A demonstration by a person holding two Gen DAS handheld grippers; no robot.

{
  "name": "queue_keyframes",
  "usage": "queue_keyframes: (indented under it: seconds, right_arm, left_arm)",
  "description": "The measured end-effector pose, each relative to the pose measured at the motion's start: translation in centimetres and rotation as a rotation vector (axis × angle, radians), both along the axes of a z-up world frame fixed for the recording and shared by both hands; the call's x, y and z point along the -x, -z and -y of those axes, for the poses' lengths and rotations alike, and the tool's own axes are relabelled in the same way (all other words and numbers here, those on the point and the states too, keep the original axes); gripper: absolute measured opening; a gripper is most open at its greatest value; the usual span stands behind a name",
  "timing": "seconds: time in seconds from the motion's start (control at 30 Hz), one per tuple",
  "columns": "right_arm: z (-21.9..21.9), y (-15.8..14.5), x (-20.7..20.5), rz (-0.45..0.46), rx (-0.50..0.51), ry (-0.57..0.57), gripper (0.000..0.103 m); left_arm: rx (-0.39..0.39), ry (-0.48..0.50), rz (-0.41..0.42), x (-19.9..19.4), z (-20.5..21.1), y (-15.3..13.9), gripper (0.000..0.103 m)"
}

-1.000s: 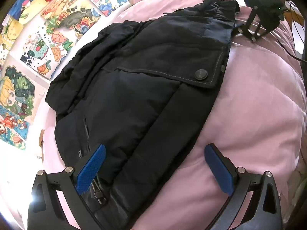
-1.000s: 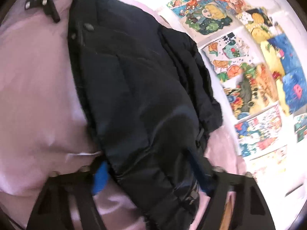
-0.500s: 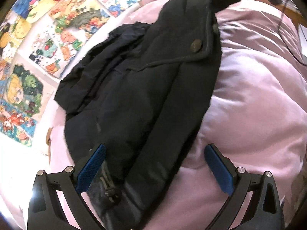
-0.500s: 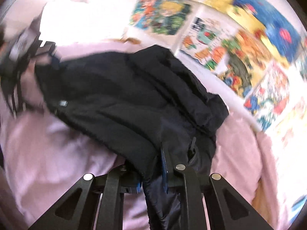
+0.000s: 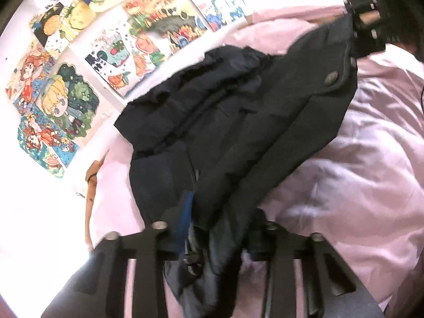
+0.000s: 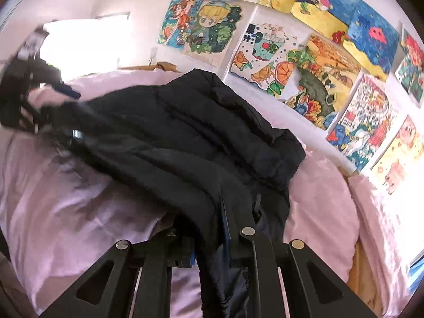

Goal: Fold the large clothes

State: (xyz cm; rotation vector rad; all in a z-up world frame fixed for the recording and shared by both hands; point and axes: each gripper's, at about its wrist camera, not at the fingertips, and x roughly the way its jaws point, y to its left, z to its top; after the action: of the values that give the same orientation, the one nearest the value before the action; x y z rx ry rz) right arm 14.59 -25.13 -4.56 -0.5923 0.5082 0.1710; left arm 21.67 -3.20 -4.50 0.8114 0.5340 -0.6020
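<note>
A large black padded jacket [image 5: 238, 122] lies on a pink bed cover [image 5: 357, 175]; it also shows in the right wrist view [image 6: 185, 143]. My left gripper [image 5: 217, 228] is shut on one end of the jacket's edge, with fabric bunched between its blue pads. My right gripper [image 6: 209, 233] is shut on the other end of the same edge. Each gripper shows in the other's view: the right one at the top right [image 5: 365, 34], the left one at the far left [image 6: 23, 92]. The gripped edge is raised off the cover between them.
A white wall with several colourful drawings [image 6: 318, 61] runs along the far side of the bed. A wooden bed frame edge [image 5: 90, 185] shows by the wall. The pink cover [image 6: 61, 185] spreads around the jacket.
My left gripper was open over the jacket's hem and has shut on it. My right gripper closed on its end and lifted it. The edge has risen and the jacket has shifted toward the wall.
</note>
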Motion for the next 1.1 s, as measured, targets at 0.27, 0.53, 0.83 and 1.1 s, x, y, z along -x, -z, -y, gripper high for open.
queue_keyframes:
  seconds: [0.27, 0.53, 0.83, 1.1]
  right_arm:
    - [-0.3, 2.5, 0.9, -0.103, 0.146, -0.057, 0.01]
    - [1.1, 1.2, 5.4, -0.103, 0.184, -0.083, 0.008]
    - [0.8, -1.9, 12.8, -0.109, 0.209, -0.124, 0.008]
    - [1.9, -4.5, 11.1, -0.036, 0.125, -0.073, 0.008]
  left_arm:
    - [-0.023, 0.021, -0.011, 1.3, 1.1, -0.2, 0.008]
    - [0.048, 0.076, -0.098, 4.7, -0.6, -3.9, 0.006]
    - [0.125, 0.131, -0.195, 10.4, -2.0, -9.0, 0.006]
    - [0.226, 0.097, -0.18, 8.5, -0.7, -12.0, 0.006]
